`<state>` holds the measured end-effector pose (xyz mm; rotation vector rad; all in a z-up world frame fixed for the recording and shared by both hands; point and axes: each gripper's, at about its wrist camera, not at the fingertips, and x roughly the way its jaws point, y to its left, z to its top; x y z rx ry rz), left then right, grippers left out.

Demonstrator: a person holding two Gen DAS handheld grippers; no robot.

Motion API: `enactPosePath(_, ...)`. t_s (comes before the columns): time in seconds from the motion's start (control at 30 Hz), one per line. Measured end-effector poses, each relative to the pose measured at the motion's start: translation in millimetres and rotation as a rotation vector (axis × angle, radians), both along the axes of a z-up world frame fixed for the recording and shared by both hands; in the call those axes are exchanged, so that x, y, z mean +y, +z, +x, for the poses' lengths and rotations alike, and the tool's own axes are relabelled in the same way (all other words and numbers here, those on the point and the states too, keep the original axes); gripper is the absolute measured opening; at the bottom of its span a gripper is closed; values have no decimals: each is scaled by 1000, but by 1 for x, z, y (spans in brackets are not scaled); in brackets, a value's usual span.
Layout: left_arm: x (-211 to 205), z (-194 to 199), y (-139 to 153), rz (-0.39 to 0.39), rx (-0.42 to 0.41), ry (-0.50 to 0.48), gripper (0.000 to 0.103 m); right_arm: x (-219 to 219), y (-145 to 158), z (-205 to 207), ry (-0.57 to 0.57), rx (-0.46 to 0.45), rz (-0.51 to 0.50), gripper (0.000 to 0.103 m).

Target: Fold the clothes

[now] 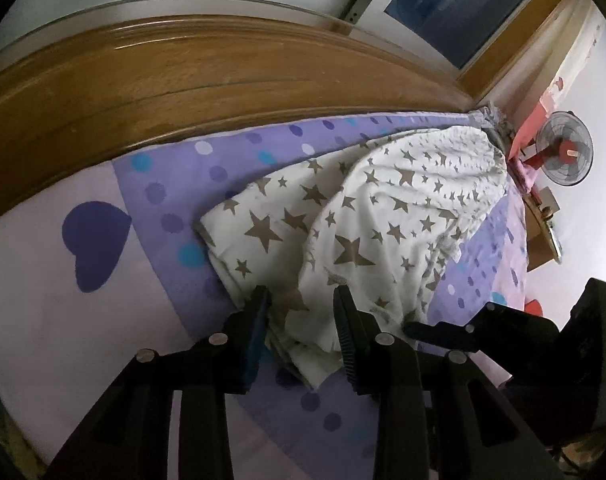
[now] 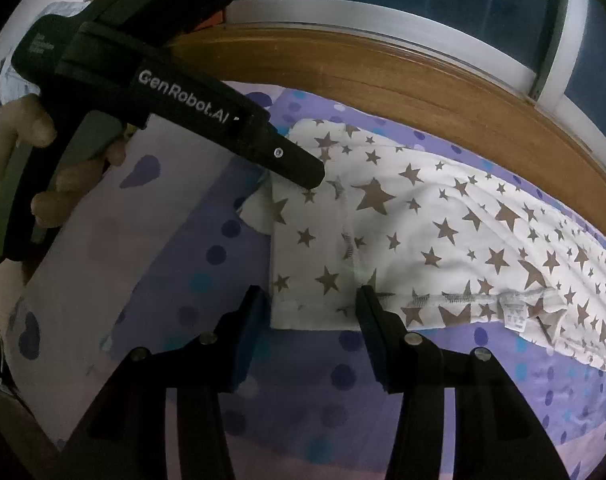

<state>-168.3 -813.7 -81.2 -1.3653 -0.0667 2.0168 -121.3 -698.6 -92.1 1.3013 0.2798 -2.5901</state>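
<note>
White garment (image 2: 443,232) with brown stars; purple dotted bedsheet (image 2: 303,420)

A purple dotted bedsheet (image 2: 231,360) carries 1 white star-print garment (image 2: 443,232) spread flat.

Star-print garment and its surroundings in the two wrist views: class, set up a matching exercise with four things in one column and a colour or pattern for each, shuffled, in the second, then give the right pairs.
Column A
1. star-print garment
2. bedsheet
3. headboard
4. electric fan

Column B
a. brown wood
b. white with grey-brown stars
c. grey grille with a red hub
d. purple with dots and hearts

Pairs: 1-b, 2-d, 3-a, 4-c
</note>
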Motion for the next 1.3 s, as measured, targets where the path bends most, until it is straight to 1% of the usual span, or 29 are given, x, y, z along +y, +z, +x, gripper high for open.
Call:
enactPosePath(0.03,1,0,0,-8,6,1,18,1,0,0,-12,2,1,37)
enactPosePath(0.07,1,0,0,-10,8,2,13,2,0,-1,-25,4,1,33)
enactPosePath(0.1,1,0,1,-1,3,1,9,2,1,-3,-37,5,2,20)
enactPosePath(0.13,1,0,2,10,1,0,6,2,2,-4,-50,7,11,10)
enactPosePath(0.17,1,1,3,17,2,-2,6,3,3,-5,-62,8,20,10)
enactPosePath(0.23,1,2,8,13,19,2,6,4,5,-6,-75,0,-1,10)
enactPosePath(0.3,1,2,15,12,38,10,5,5,14,-3,-83,3,-42,9)
enactPosePath(0.4,-3,-8,32,17,67,36,5,5,37,-3,-93,26,-131,9)
enactPosePath(0.47,-6,-19,45,-6,99,53,5,3,51,-11,-95,45,-189,9)
enactPosePath(0.57,-9,-34,48,-45,91,67,5,-2,62,-28,-95,59,-252,9)
enactPosePath(0.63,-9,-42,40,-84,73,63,5,-7,56,-37,-97,45,-252,9)
enactPosePath(0.73,-4,-47,18,-154,43,51,6,-17,35,-46,-98,-14,-249,9)
enactPosePath(0.77,-4,-46,13,-159,38,54,7,-19,28,-47,-103,-32,-242,9)
enactPosePath(0.8,-6,-46,12,-150,38,66,9,-22,20,-48,-107,-50,-235,10)
enactPosePath(0.83,-7,-45,11,-140,38,79,10,-25,14,-49,-112,-63,-228,10)
enactPosePath(0.9,-12,-45,11,-128,38,105,14,-28,9,-48,-124,-67,-222,15)
enactPosePath(0.97,-16,-43,14,-130,49,129,14,-34,11,-46,-115,-66,-214,23)
enactPosePath(1.0,-19,-42,16,-139,60,141,14,-37,14,-45,-107,-65,-209,33)
enactPosePath(1.03,-21,-41,19,-157,77,155,14,-39,17,-42,-95,-59,-204,34)
enactPosePath(1.1,-26,-38,25,-190,110,179,14,-41,30,-31,-60,-18,-208,34)
enactPosePath(1.17,-32,-36,31,-198,127,186,14,-39,43,-20,-64,40,-195,35)
enactPosePath(1.23,-31,-32,36,-148,121,155,14,-27,50,-17,-118,86,-183,35)
enactPosePath(1.3,-25,-28,40,-95,112,113,14,-6,47,-22,-213,93,-180,35)
